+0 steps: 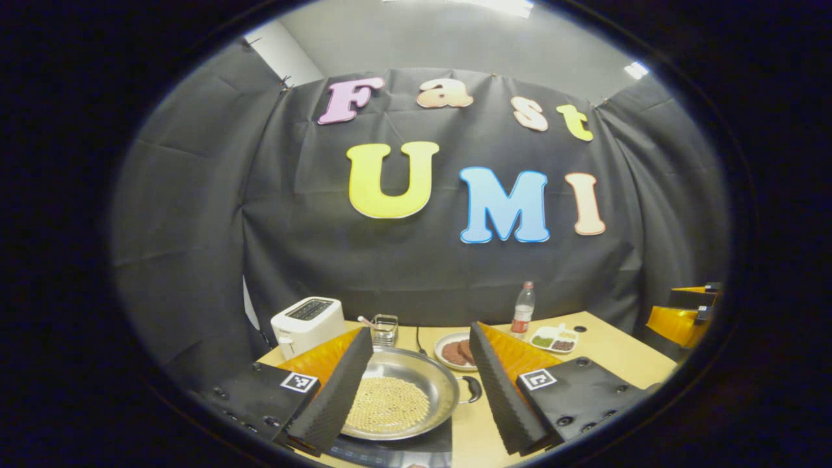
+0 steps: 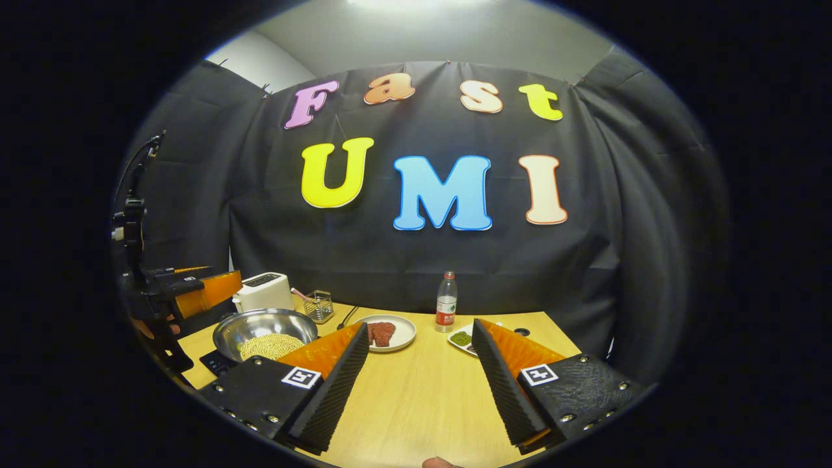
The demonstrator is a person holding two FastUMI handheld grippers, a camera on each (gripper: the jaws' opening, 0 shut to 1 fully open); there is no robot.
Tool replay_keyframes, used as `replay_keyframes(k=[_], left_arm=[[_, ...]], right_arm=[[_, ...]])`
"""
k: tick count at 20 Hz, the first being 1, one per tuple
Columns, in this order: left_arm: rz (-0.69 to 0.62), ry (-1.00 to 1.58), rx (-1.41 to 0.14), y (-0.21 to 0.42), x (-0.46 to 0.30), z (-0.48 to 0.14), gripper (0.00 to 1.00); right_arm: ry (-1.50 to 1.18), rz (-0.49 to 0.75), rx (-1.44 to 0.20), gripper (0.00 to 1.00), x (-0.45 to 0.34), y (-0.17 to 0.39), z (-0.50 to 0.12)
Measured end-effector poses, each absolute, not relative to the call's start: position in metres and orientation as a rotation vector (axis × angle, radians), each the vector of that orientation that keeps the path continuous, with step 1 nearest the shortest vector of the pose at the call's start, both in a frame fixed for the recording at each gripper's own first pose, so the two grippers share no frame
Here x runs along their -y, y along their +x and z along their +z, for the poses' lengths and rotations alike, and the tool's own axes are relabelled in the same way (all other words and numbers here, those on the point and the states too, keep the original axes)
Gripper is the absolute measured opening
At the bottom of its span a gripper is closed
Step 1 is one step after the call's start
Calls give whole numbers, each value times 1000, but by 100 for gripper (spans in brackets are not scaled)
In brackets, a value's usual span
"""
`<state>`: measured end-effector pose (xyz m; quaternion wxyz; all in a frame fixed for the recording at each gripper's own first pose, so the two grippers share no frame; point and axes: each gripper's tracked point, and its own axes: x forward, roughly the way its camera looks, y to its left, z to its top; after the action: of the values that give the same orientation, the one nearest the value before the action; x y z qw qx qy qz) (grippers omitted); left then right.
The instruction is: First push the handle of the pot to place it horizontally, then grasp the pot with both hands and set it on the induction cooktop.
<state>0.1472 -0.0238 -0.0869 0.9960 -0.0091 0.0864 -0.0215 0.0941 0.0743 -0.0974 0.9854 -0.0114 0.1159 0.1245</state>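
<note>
A steel pot (image 1: 398, 398) holding pale beans sits on the black induction cooktop (image 1: 426, 443), its dark side handle (image 1: 472, 389) pointing right. My left gripper (image 1: 421, 333) is open just above and in front of it, with a finger on each side of the pot and gripping nothing. In the right gripper view the pot (image 2: 263, 328) stands at the far left on the cooktop (image 2: 216, 361), and the left gripper (image 2: 195, 290) hovers beside it. My right gripper (image 2: 419, 327) is open over bare table, well right of the pot; it also appears far right (image 1: 682, 317).
A white toaster (image 1: 307, 324) and a small glass holder (image 1: 385, 329) stand behind the pot. A plate of meat (image 2: 387, 333), a drink bottle (image 2: 446, 304) and a dish of greens (image 1: 554, 339) sit mid-table. The wooden table (image 2: 422, 390) spreads ahead of the right gripper.
</note>
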Motion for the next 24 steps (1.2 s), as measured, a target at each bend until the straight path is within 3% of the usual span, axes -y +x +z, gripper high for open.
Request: replay_keyframes(k=[10,13,24], left_arm=[[-118,-22,-70,67,100,-32,94],[-128,-4,-53,55,93,-26,99],[-91,48,21,26,40,10,96]], right_arm=[[23,217,-121,96,-18,42,-48],[40,194,-94,96,-19,33,-39],[80,187,-62,96,-42,19,-23]])
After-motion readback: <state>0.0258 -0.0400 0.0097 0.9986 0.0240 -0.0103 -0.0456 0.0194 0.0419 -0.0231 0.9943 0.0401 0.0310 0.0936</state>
